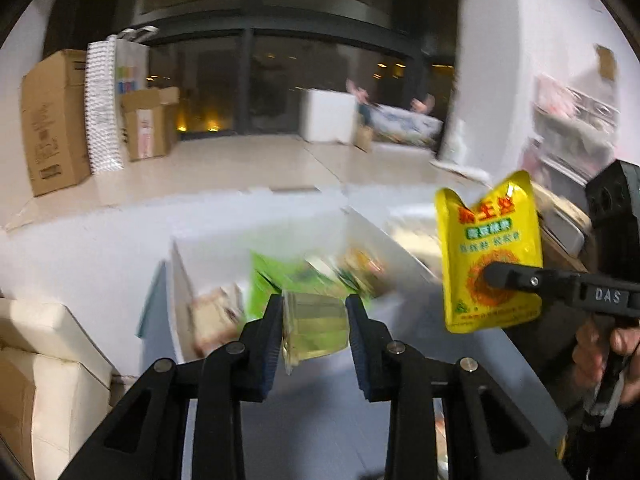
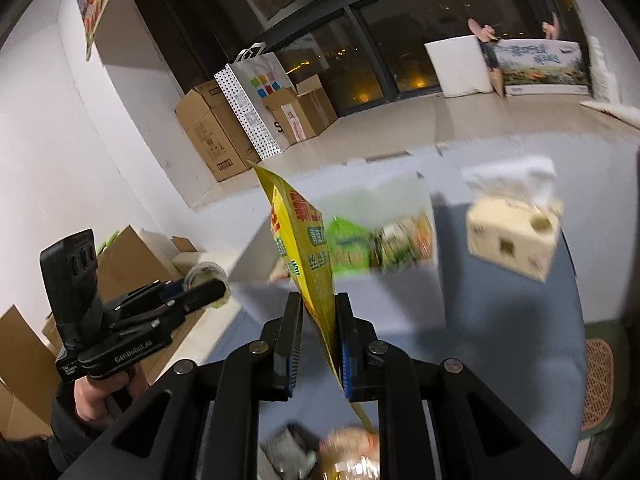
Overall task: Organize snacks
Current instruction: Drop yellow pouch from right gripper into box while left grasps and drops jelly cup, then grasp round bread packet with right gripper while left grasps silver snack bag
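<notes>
snacks are in both grippers: the right gripper (image 2: 318, 344) pinches a yellow pouch (image 2: 306, 240) near its lower edge, the left gripper (image 1: 315, 328) clamps a clear jelly cup (image 1: 314, 326). ahead of both stands the white bin (image 1: 208, 248). the pouch looks light, floppy and slippery, the cup easy to crush.

Indoor artificial light from above, fairly bright on the white walls and pale floor (image 1: 248, 168); the windows (image 2: 360, 68) are dark, dotted with small warm lamps; both views show strong fisheye bending and black corners; motion blur smears the white box of snacks (image 1: 304, 276) and the tissue box (image 2: 516, 236); the gripper fingers (image 1: 268, 340) stay sharp.
</notes>
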